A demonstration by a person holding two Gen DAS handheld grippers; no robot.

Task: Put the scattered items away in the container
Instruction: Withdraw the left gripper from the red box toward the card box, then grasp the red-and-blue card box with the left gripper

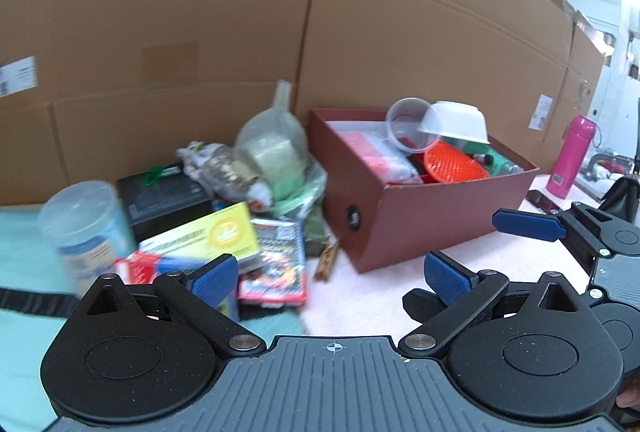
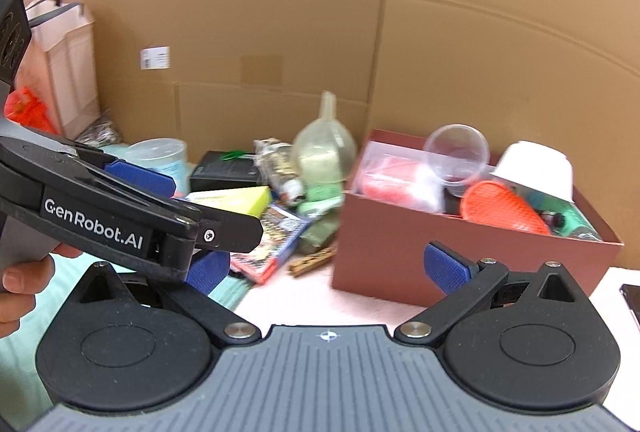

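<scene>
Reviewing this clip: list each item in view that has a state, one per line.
left tool: open, empty
right tool: open, empty
red box: lidless, heaped full
white bowl: upside down in box
clear cup: on its side in box
funnel: spout up, on pile
pink bottle: upright, capped

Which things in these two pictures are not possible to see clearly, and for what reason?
- Bottom of the red box, both views: hidden under the white bowl, clear cup and orange lid.
- Print on the yellow box, left wrist view: blurred.
- Lidded tub, right wrist view: partly behind the left gripper.
- Pink bottle, left wrist view: label too small.
</scene>
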